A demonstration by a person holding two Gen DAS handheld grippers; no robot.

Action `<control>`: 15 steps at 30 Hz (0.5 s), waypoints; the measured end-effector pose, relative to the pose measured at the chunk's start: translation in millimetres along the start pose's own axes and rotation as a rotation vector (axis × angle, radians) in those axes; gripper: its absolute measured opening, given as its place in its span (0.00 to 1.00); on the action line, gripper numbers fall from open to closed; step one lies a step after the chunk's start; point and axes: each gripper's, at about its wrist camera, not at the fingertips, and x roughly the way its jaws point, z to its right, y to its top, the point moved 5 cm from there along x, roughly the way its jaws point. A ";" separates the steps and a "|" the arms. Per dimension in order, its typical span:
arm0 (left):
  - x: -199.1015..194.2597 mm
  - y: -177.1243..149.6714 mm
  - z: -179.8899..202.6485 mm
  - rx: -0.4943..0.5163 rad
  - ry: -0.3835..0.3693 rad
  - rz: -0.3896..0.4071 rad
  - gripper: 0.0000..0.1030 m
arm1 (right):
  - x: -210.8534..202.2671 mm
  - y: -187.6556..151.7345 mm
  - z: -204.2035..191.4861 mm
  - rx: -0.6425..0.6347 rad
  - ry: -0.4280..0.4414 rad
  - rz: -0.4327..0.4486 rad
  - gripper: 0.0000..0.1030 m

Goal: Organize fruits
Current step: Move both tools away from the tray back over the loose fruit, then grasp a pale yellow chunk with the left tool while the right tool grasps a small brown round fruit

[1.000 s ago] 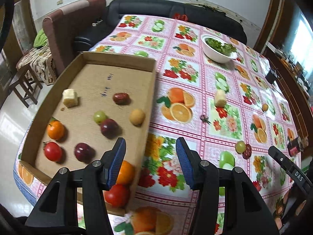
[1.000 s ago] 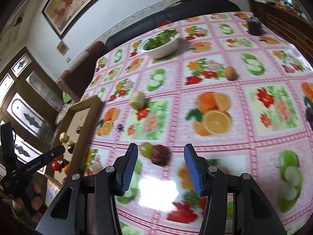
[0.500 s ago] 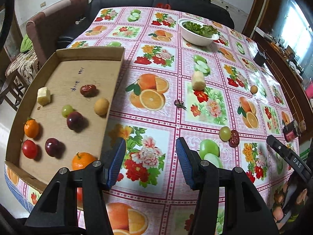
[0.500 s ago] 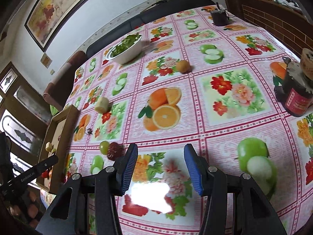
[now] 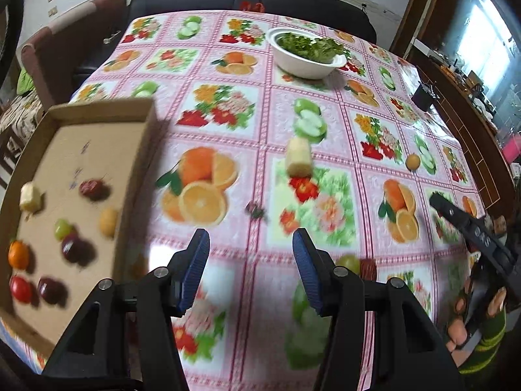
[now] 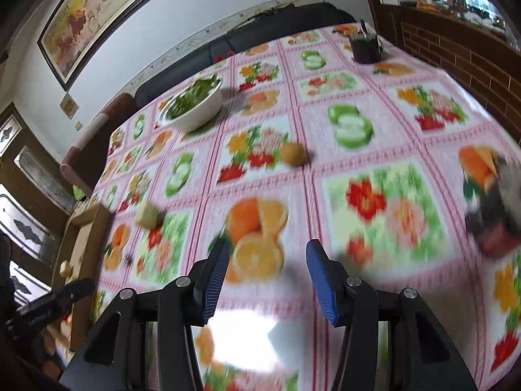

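Two grippers: we see left [image 5: 250, 272] and right [image 6: 265, 280] gaping over the tablecloth [image 5: 228, 123], gripping nothing.
Tray [image 5: 97, 110]: we count several fruits inside.
Loose fruit: banana chunk [image 5: 298, 158], grape [image 5: 348, 262], longan [image 6: 293, 153] on cloth.

One cardboard tray [image 5: 97, 110] holding eight fruits [image 5: 94, 189]. On the flowered tablecloth [image 5: 228, 75], four loose fruits: one pale banana chunk [image 5: 298, 158], one small yellow-brown round fruit [image 5: 413, 162], one green grape [image 5: 348, 262], one red date [image 5: 368, 267]. One white bowl [image 5: 306, 62] of greens, one dark cup [image 6: 364, 49], one jar [image 6: 495, 215]. Two grippers.
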 end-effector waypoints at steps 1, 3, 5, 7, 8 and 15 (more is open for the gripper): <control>4.0 4.1 1.8 0.000 0.001 -0.004 0.50 | 4.1 5.4 1.0 -0.003 -0.013 0.003 0.51; 12.5 13.5 7.7 0.000 -0.009 -0.004 0.50 | 19.4 20.9 4.3 -0.009 -0.048 0.003 0.51; 21.2 22.9 12.8 0.000 -0.017 -0.011 0.50 | 31.9 29.4 5.4 -0.018 -0.071 -0.002 0.51; 29.6 32.4 18.7 0.001 -0.022 -0.004 0.50 | 45.8 37.9 6.4 -0.024 -0.093 -0.009 0.51; 33.2 36.1 21.5 0.007 -0.016 -0.002 0.50 | 50.0 40.5 6.0 -0.027 -0.096 -0.012 0.51; 68.3 54.3 39.3 0.020 0.011 -0.043 0.50 | 72.6 51.7 2.8 -0.070 -0.127 -0.025 0.50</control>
